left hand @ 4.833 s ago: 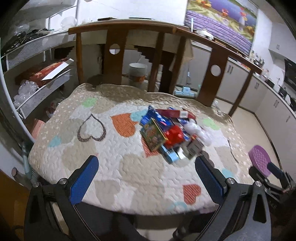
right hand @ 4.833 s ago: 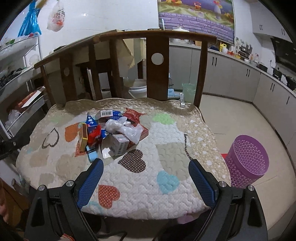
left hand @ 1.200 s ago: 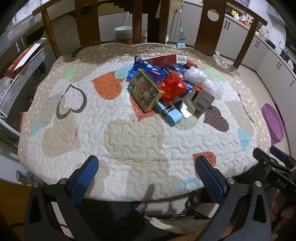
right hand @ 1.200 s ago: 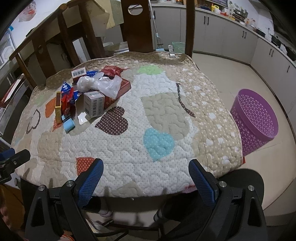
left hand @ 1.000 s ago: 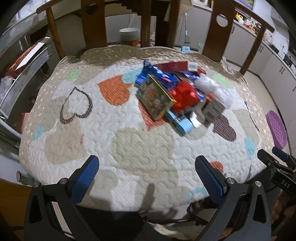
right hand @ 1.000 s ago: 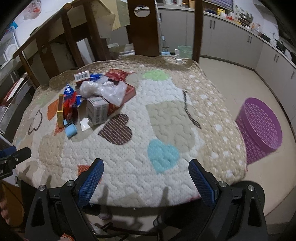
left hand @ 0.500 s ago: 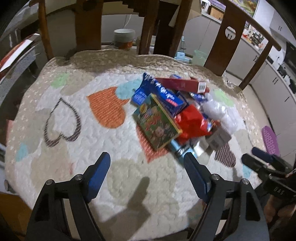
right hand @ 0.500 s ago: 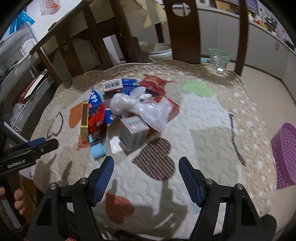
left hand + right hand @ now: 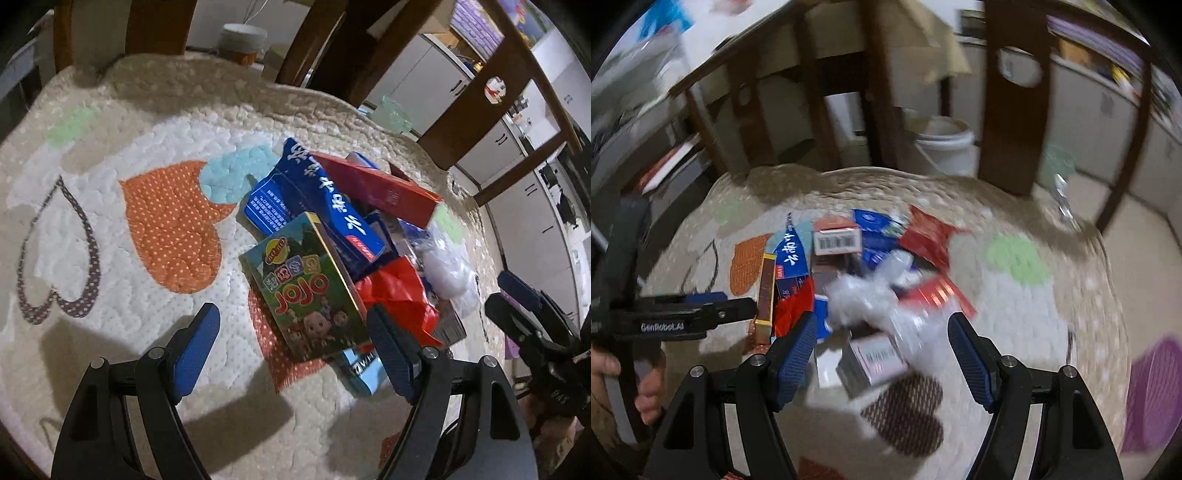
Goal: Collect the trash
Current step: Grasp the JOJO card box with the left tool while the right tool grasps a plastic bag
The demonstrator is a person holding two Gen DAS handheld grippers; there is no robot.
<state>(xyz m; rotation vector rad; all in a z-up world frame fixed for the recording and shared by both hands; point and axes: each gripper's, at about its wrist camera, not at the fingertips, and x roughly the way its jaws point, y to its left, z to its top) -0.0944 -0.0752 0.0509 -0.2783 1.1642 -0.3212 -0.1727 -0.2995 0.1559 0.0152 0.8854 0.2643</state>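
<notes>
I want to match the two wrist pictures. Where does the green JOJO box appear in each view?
Left wrist: the green JOJO box lies face-up at centre, between the open fingers.
Right wrist: seen edge-on at left-centre, beside the left gripper.
Shared landmark: the red crumpled wrapper right of the box.

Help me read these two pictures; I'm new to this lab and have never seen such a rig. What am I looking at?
A person holds two hand-held tools, each with a camera looking along its two blue-padded fingers. One picture is from the left gripper, the other from the right gripper. Both are open and hold nothing. On a heart-patterned quilt lies a trash pile: a green JOJO box, a blue packet, a red wrapper, a clear plastic bag. A purple basket stands at the right.
</notes>
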